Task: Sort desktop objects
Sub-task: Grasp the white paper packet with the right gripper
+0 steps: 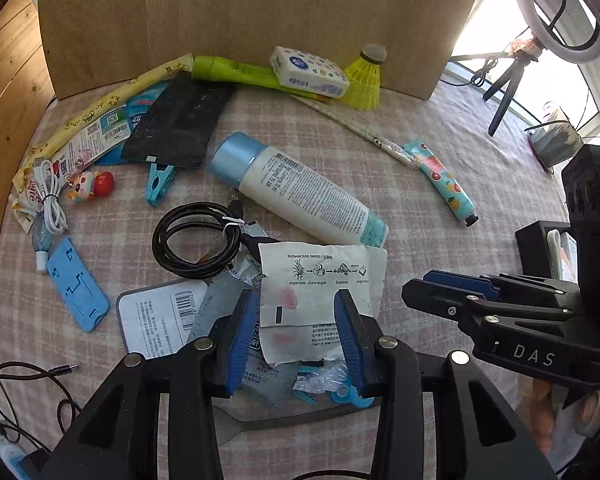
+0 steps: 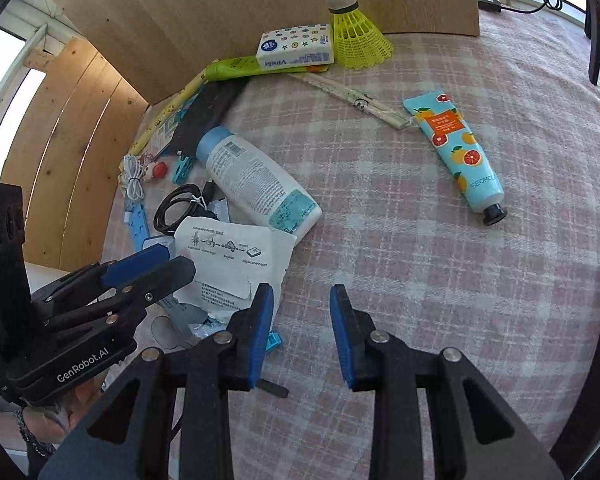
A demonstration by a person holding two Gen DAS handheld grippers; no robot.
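My left gripper [image 1: 298, 300] is open, its blue fingers on either side of a torn white sugarcane-paper wrapper [image 1: 320, 280] that lies on a pile of packets. A white bottle with a blue cap [image 1: 296, 196] lies just beyond it, beside a coiled black cable [image 1: 196, 240]. My right gripper [image 2: 300, 296] is open and empty above bare checked cloth, right of the same wrapper [image 2: 236, 264] and bottle [image 2: 252, 180]. A fruit-print hand cream tube [image 2: 456, 152] lies to the right. The right gripper also shows in the left wrist view [image 1: 444, 292].
A yellow shuttlecock [image 2: 356, 36], a tissue pack [image 2: 296, 46], a green tube [image 1: 236, 70] and a pencil [image 1: 360, 128] lie along a cardboard backdrop [image 1: 260, 12]. A blue phone stand [image 1: 78, 284], a blue clip [image 1: 158, 184], a white cable [image 1: 52, 200] and a small figurine [image 1: 92, 186] lie left.
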